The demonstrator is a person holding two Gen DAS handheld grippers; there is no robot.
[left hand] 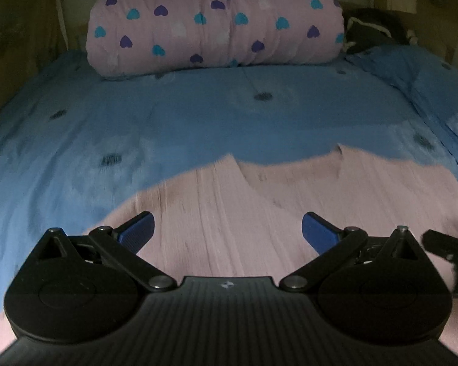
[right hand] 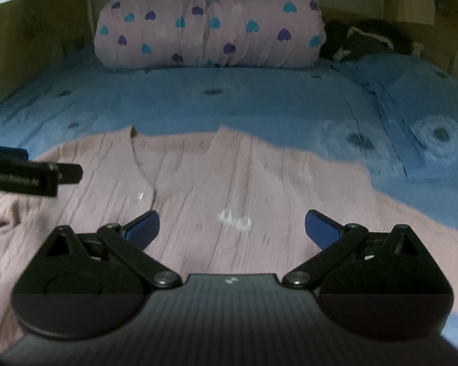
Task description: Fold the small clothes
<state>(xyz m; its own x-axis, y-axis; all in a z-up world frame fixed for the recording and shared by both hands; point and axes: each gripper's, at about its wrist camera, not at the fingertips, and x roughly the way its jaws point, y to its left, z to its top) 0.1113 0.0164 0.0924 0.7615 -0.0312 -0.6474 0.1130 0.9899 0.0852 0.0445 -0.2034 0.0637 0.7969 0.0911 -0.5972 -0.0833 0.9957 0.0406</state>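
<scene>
A pale pink ribbed garment (left hand: 229, 207) with a V-neck lies spread flat on the blue bedspread (left hand: 168, 122); it also shows in the right wrist view (right hand: 216, 183), with a small white print (right hand: 235, 219) on its front. My left gripper (left hand: 228, 230) is open and empty, hovering over the garment's left part. My right gripper (right hand: 232, 227) is open and empty over the garment's right part. The right gripper's body shows at the right edge of the left wrist view (left hand: 448, 250); the left gripper's body shows at the left edge of the right wrist view (right hand: 24, 174).
A rolled pink quilt with purple and teal hearts (left hand: 216, 24) lies at the head of the bed. A dark garment (left hand: 372, 30) lies beside it on the right. A blue pillow (left hand: 427, 91) sits at the right. Wooden walls flank the bed.
</scene>
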